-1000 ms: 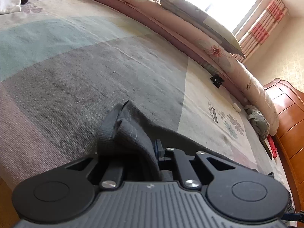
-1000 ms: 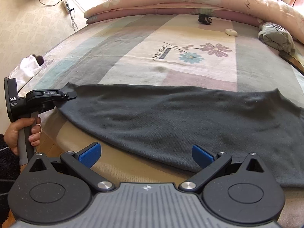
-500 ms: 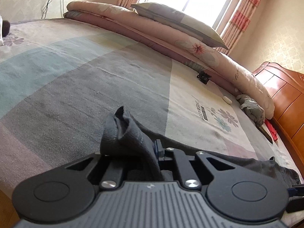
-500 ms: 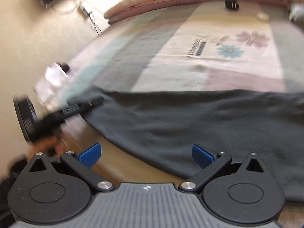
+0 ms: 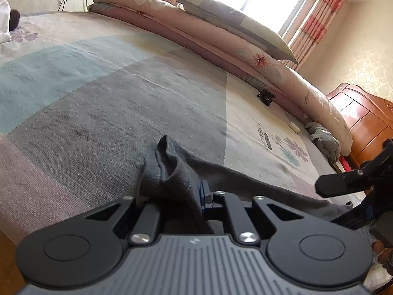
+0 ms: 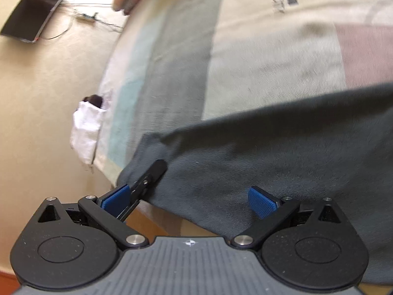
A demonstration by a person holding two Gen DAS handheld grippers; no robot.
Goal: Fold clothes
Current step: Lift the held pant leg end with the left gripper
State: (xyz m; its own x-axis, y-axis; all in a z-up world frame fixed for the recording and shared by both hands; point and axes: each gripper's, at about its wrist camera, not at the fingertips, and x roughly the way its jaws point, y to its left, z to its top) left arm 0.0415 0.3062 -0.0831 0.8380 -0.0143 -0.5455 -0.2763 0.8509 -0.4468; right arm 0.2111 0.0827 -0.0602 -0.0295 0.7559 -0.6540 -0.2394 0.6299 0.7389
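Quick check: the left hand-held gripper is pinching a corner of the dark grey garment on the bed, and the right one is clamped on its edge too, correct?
Not quite. The right hand-held gripper is open, its blue pads spread apart above the dark grey garment, as the right wrist view shows. The left hand-held gripper does pinch a corner of that garment on the bed.

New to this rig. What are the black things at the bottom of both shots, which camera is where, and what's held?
No robot here: a person holds a two-finger gripper in each hand, and each carries a fisheye camera looking along its fingers. The black shapes at the bottom are the grippers themselves.

The left wrist view shows the left gripper shut on a bunched corner of the dark grey garment, which lies on the bed. The quilt and pillow lie along the far edge.

The right wrist view, blurred, shows the right gripper open over the garment's near edge, holding nothing. The other gripper's fingers show there, gripping the corner.
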